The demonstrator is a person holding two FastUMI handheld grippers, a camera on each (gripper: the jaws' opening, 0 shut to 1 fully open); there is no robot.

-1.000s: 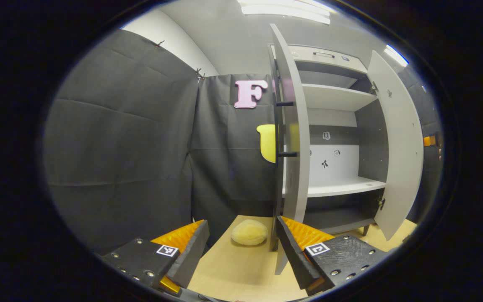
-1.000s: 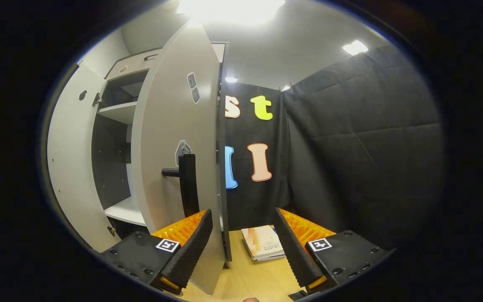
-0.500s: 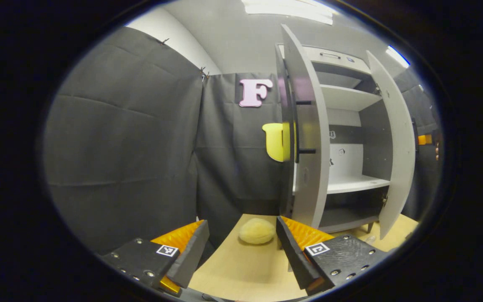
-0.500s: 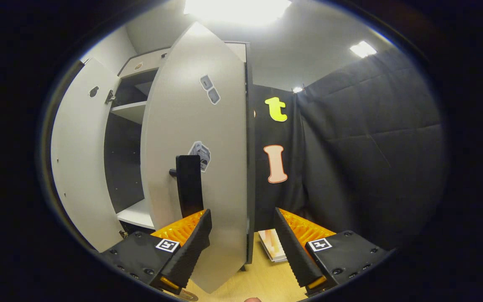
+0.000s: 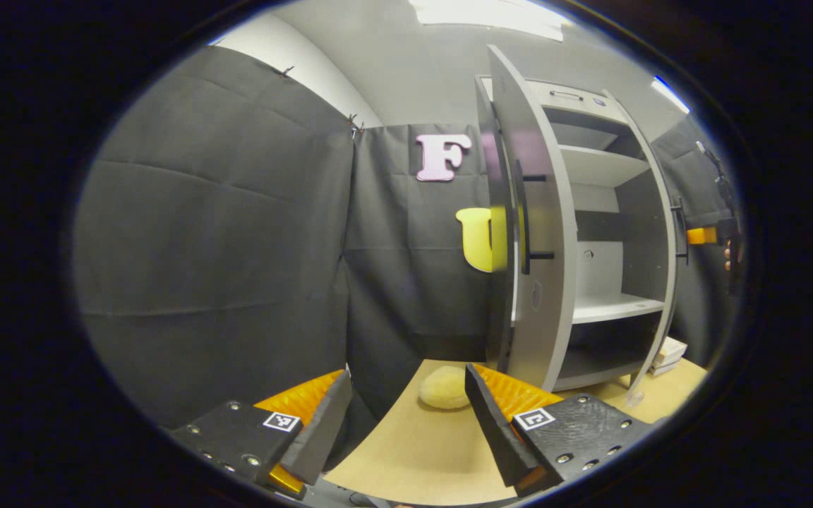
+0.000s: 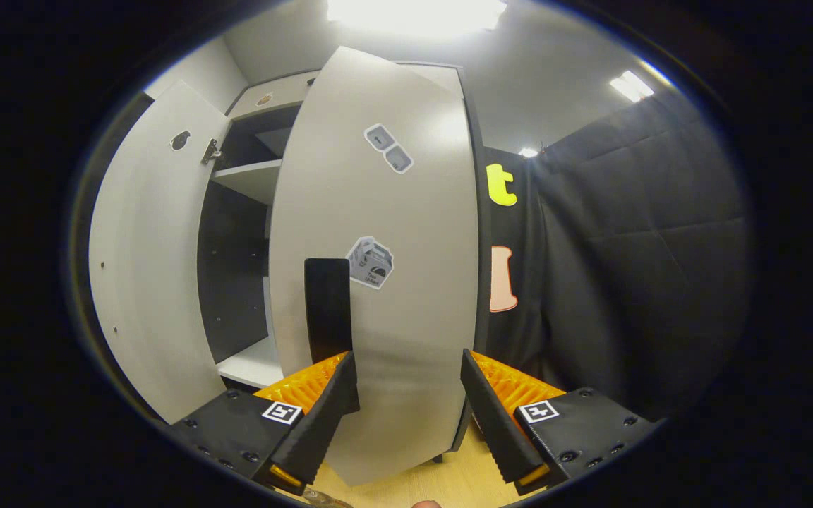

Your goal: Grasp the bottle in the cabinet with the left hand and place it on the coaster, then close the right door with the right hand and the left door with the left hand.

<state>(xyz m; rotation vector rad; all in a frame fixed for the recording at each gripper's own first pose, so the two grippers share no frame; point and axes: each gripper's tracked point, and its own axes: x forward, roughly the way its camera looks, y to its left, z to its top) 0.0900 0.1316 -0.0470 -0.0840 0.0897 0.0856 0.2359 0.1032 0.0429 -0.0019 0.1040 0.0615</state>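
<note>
The right door (image 6: 378,282) had swung a good way toward the cabinet (image 5: 607,212) over the last second: where its edge and the booth wall beside it had been plain in the right gripper view, the door's flat face now filled the middle of that view, with its dark handle (image 6: 327,309) standing just above the right claw (image 6: 406,416). That claw was spread wide and held nothing, with the door face lying between and beyond its fingers, so the push looked to be by contact rather than by grip, though the touching point itself was hidden. The door was not yet shut; a dark gap into the cabinet remained between it and the left door (image 6: 149,268). The left gripper view had meanwhile turned so that the left door (image 5: 533,233) came nearer the middle, seen almost edge on, with its handle (image 5: 526,212) facing out. The left claw (image 5: 406,423) was also wide and empty, low over the table (image 5: 406,451), near that door's foot. The shelves of the cabinet were bare in the left gripper view, so the bottle was presumably already out; a small clear thing (image 5: 634,398) on the table just before the cabinet may be it, but it was too small to tell. That view also caught the other gripper (image 5: 713,233) far off beside the cabinet, and a pale round object (image 5: 442,388) on the table.
</note>
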